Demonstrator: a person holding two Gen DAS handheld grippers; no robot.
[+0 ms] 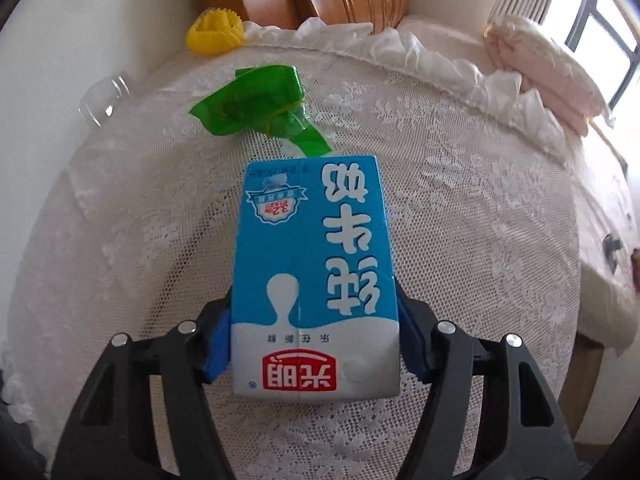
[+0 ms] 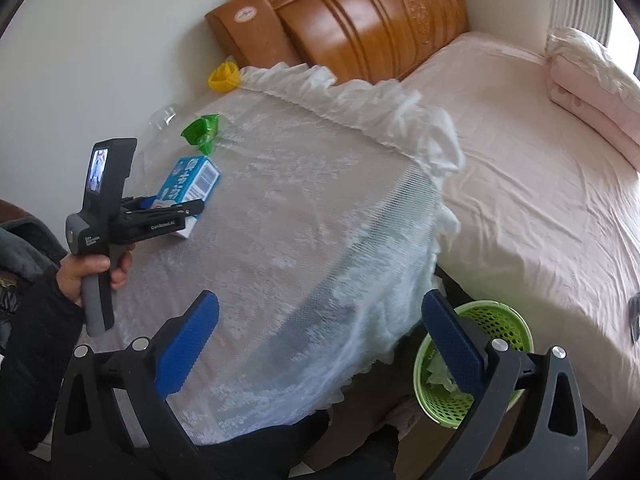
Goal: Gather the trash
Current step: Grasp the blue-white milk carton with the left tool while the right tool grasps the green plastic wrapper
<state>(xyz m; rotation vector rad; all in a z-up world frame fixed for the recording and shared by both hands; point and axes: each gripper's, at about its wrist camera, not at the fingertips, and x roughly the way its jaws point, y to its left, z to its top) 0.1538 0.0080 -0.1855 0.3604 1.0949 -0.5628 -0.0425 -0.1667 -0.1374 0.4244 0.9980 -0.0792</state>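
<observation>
I am gripping the blue milk carton (image 1: pixel 314 276) in my left gripper (image 1: pixel 314 344), pads pressing its two long sides near the end closest to me. The carton's long axis is running straight ahead along the fingers, lying on the lace-covered table (image 1: pixel 460 220). My right gripper (image 2: pixel 320 344) is hanging open and holding nothing, nearer the green waste basket (image 2: pixel 504 328), which is apparently standing on the floor between table and bed (image 2: pixel 520 140).

Lace-covered table (image 1: pixel 460 240), milk carton (image 1: pixel 312 264), green wrapper (image 1: pixel 256 108)
</observation>
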